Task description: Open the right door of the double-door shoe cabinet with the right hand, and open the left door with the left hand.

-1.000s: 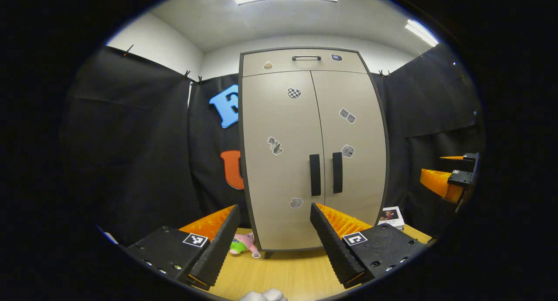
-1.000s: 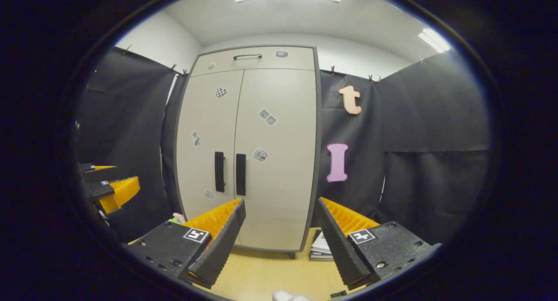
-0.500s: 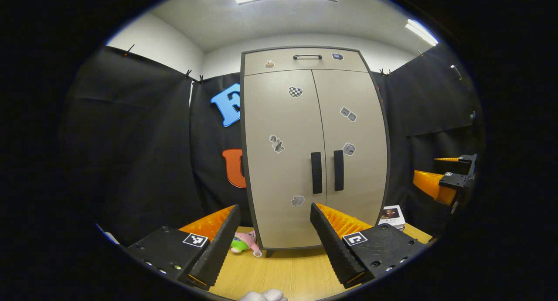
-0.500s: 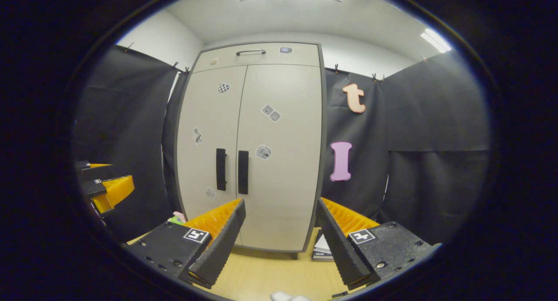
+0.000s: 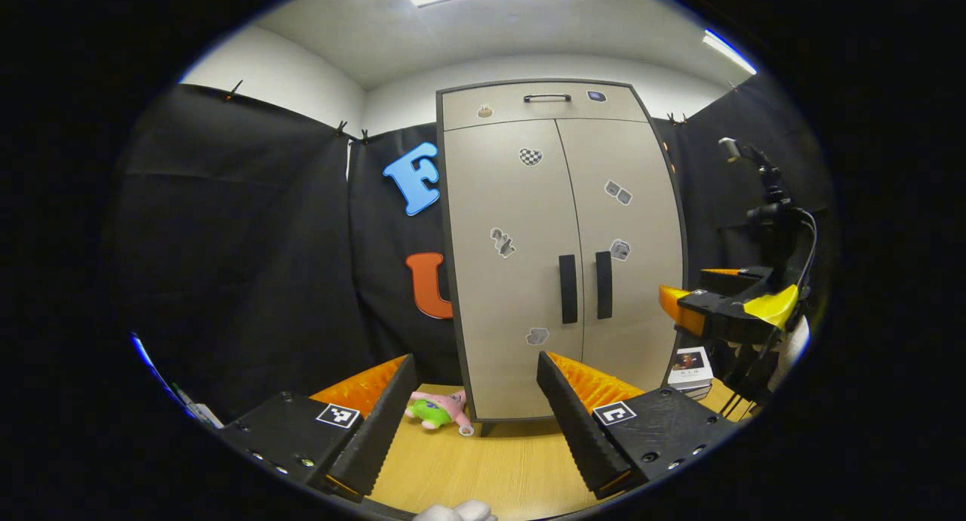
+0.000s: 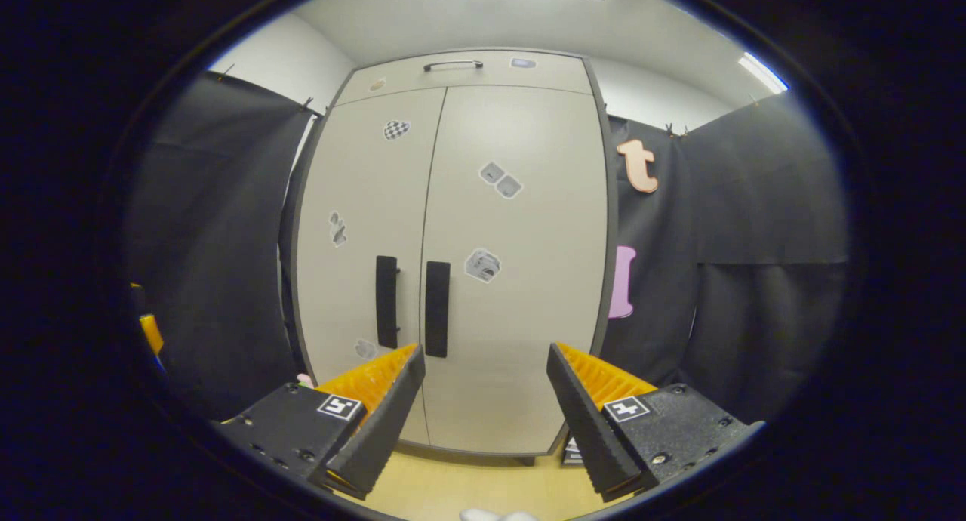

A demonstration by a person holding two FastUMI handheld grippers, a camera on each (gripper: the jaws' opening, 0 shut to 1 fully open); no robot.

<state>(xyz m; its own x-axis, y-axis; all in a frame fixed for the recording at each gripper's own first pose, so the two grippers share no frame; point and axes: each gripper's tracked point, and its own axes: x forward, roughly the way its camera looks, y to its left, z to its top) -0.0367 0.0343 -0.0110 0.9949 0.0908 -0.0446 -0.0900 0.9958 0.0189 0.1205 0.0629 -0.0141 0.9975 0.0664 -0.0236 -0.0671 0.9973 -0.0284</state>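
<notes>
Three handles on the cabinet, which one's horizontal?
The thin dark bar handle on the beige top drawer panel. The two chunky black door handles below stand vertical, side by side at the centre seam.

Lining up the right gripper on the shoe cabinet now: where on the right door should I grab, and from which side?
Take the right door by its handle, the upright dark bar beside the centre seam. Come straight in from the front with the right gripper, jaws apart and closing across the bar. The bar is narrow and vertical, probably easiest to take mid-height. Both doors are shut.
</notes>
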